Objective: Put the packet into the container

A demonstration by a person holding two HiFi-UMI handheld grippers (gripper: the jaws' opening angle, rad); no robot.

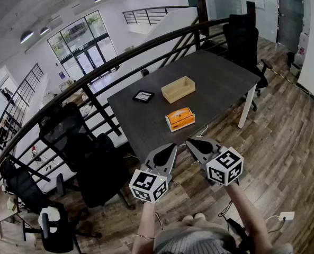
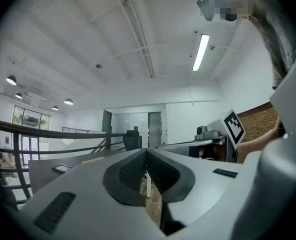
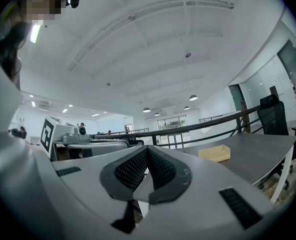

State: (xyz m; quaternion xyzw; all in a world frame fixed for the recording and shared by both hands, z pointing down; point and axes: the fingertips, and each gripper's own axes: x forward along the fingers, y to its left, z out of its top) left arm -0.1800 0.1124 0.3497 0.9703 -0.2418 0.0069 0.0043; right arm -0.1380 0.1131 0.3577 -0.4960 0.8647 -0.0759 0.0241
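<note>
The left forearm (image 1: pixel 145 222) and right forearm (image 1: pixel 246 208) reach forward side by side, each holding its gripper level. The left gripper (image 1: pixel 169 149) has its jaws closed together, empty. The right gripper (image 1: pixel 194 142) is likewise closed and empty.

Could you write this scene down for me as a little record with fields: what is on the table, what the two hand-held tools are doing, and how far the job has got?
place: dark grey table beside a black railing
packet: orange, lying on the table near its front edge
container: tan open box, further back, apart from the packet
other item: black square tile, left of the container
left gripper: short of the table, fingers together, nothing held
right gripper: beside it, fingers together, nothing held
progress: packet not yet picked up
</note>
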